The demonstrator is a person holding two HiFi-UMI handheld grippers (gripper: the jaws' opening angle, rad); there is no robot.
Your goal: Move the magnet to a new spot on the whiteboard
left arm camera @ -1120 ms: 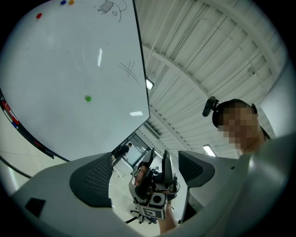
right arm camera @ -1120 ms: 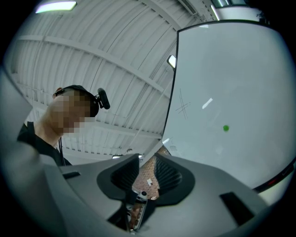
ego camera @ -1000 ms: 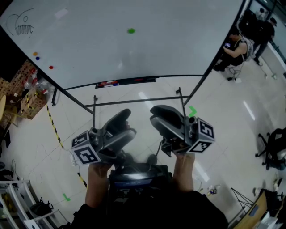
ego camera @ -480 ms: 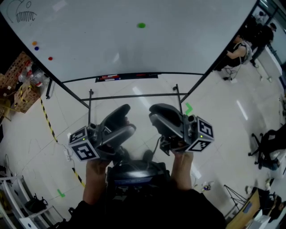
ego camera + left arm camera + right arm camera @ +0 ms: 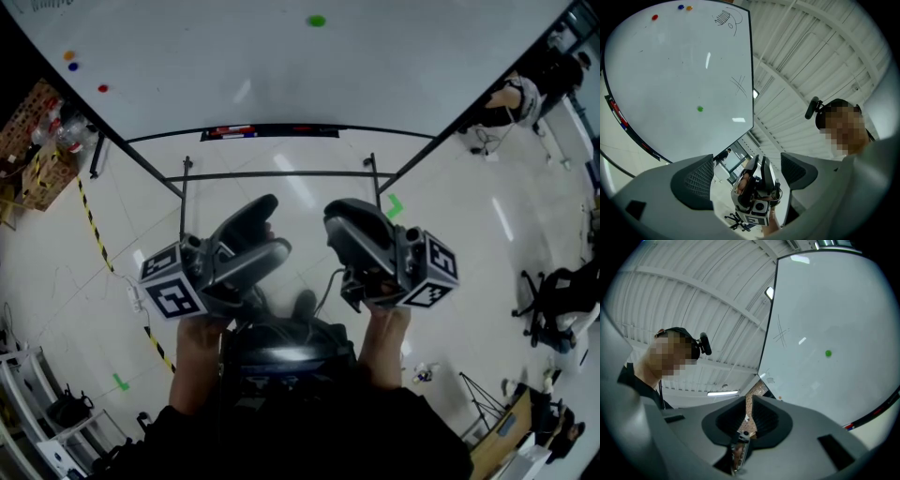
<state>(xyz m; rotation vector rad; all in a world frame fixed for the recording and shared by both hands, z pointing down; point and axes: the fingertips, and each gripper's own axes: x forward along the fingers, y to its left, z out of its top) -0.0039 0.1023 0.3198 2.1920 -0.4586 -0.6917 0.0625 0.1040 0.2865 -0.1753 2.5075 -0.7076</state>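
Note:
The green magnet [image 5: 317, 20] sits on the whiteboard [image 5: 281, 75], far from both grippers; it also shows as a green dot [image 5: 700, 108] in the left gripper view and as the magnet [image 5: 828, 353] in the right gripper view. My left gripper [image 5: 274, 230] is held low in front of my body, open and empty, its jaws [image 5: 750, 171] wide apart. Beside it, my right gripper [image 5: 339, 220] is empty, its jaws [image 5: 749, 416] closing to a thin slit.
Red [image 5: 102, 88], orange [image 5: 68, 55] and blue [image 5: 73, 66] magnets dot the board's left side. A marker tray [image 5: 270, 131] runs under the board, with stand bars [image 5: 281, 174] below. Boxes [image 5: 42, 159] stand at left; a seated person [image 5: 511, 98] and an office chair [image 5: 562, 300] are at right.
The whiteboard and green magnet have slid up toward the top of the head view. Both grippers stay low in front of my body, shifted slightly right.

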